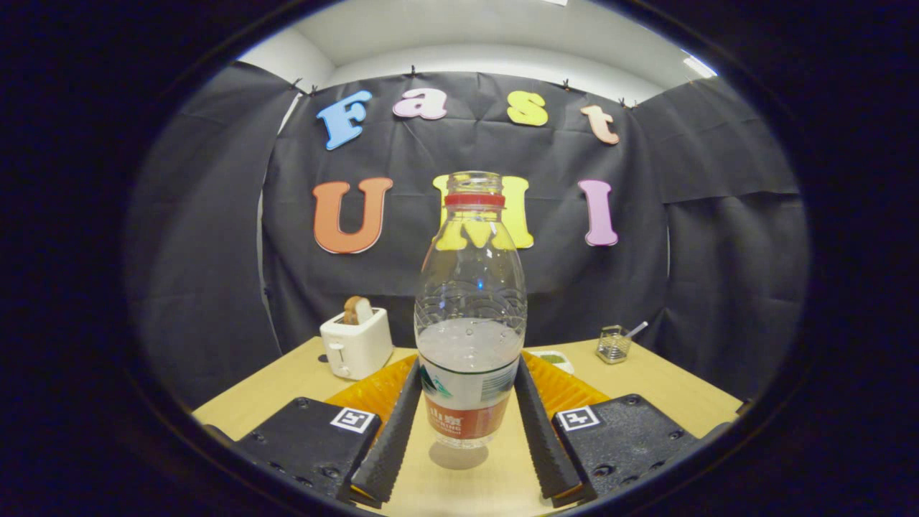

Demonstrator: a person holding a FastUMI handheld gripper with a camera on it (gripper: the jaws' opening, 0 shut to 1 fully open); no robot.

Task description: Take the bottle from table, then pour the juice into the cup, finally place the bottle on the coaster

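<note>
A clear plastic bottle [470, 316] with no cap and a red ring at its neck stands upright between my fingers. It is about half full of a pale liquid and wears a white and red label low down. My gripper [467, 388] is shut on the bottle at label height, the left finger [391, 438] and the right finger [542, 438] pressing on its two sides. The bottle's base hangs a little above the wooden table [287, 388], with its round shadow [458, 456] right beneath.
A white toaster [357, 348] with a slice of bread stands at the back left of the table. A small wire holder [614, 345] with a spoon sits at the back right. A small white dish [554, 359] with something green lies just beyond the right finger.
</note>
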